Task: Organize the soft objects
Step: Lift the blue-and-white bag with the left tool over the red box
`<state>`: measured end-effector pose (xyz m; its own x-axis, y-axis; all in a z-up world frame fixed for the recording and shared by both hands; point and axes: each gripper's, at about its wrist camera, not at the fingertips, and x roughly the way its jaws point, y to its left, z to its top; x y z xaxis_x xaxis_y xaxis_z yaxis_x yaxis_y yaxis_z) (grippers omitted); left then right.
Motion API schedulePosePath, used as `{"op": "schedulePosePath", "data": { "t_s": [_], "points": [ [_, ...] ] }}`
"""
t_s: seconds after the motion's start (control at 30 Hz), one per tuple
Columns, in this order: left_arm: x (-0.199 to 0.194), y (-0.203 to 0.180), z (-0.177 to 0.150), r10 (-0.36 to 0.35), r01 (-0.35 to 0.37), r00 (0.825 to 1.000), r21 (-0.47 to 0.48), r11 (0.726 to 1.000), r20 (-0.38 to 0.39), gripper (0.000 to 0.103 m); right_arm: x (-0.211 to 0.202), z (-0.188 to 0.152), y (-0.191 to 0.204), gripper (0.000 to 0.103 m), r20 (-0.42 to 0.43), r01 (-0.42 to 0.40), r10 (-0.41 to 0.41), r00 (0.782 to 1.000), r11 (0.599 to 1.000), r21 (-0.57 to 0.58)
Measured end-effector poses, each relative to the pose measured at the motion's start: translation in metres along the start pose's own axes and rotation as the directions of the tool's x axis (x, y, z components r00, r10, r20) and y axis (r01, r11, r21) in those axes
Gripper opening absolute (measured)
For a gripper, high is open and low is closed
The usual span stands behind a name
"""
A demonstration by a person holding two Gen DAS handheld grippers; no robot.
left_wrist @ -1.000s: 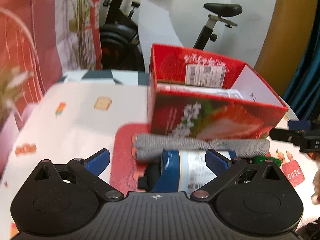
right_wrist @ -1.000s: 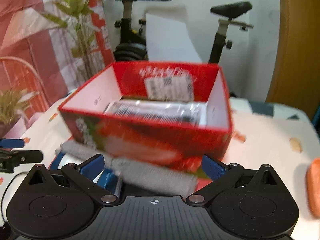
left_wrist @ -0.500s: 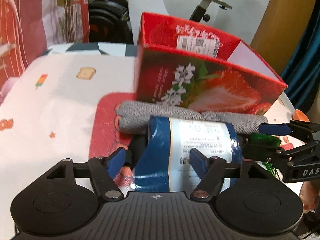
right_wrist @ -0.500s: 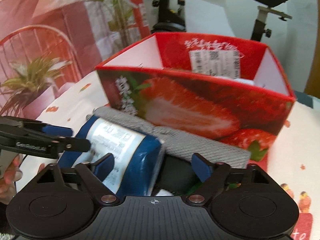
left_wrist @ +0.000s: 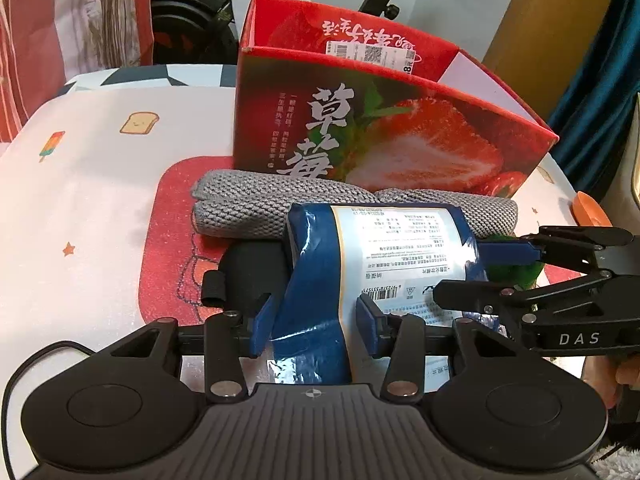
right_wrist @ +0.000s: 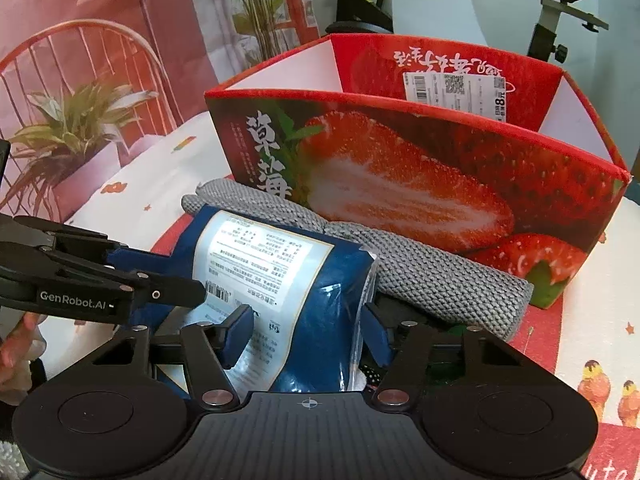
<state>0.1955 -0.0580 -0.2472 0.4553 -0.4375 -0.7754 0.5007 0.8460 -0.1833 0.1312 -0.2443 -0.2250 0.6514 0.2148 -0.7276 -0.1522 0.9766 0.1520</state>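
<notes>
The blue packet lies in front of the red strawberry box, resting partly on a rolled grey cloth that runs along the foot of the box's near wall. The left gripper has its two blue fingers drawn in against the near end of the packet, one on each side, and the wrapping is pinched and creased between them. The right gripper is likewise closed narrow on the same packet, its fingers pressing the blue plastic from both sides. In the left wrist view the right gripper reaches in from the right side of the packet; in the right wrist view the left gripper comes in from the packet's left. The packet's white printed label faces up. A black object sits under the packet's left edge, in front of the grey cloth; its kind cannot be determined. Something green shows at the packet's right side, mostly hidden. All of this rests on a red mat laid over a white tablecloth printed with small pictures. The box is open at the top, with a white barcode sticker on its far inner wall. An exercise bike stands behind the box.
</notes>
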Motion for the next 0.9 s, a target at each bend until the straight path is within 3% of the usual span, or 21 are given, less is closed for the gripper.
{"op": "schedulePosePath", "data": {
  "t_s": [0.57, 0.9],
  "points": [
    [0.004, 0.000, -0.001, -0.001, 0.001, 1.000, -0.007, 1.000, -0.012, 0.047, -0.002, -0.002, 0.006, 0.038, 0.009, 0.027, -0.026, 1.000, 0.998, -0.064],
    [-0.015, -0.005, 0.003, -0.022, 0.021, 0.999, 0.018, 1.000, 0.036, 0.047, -0.023, 0.011, 0.005, 0.037, 0.078, 0.023, -0.016, 0.997, 0.996, -0.081]
  ]
}}
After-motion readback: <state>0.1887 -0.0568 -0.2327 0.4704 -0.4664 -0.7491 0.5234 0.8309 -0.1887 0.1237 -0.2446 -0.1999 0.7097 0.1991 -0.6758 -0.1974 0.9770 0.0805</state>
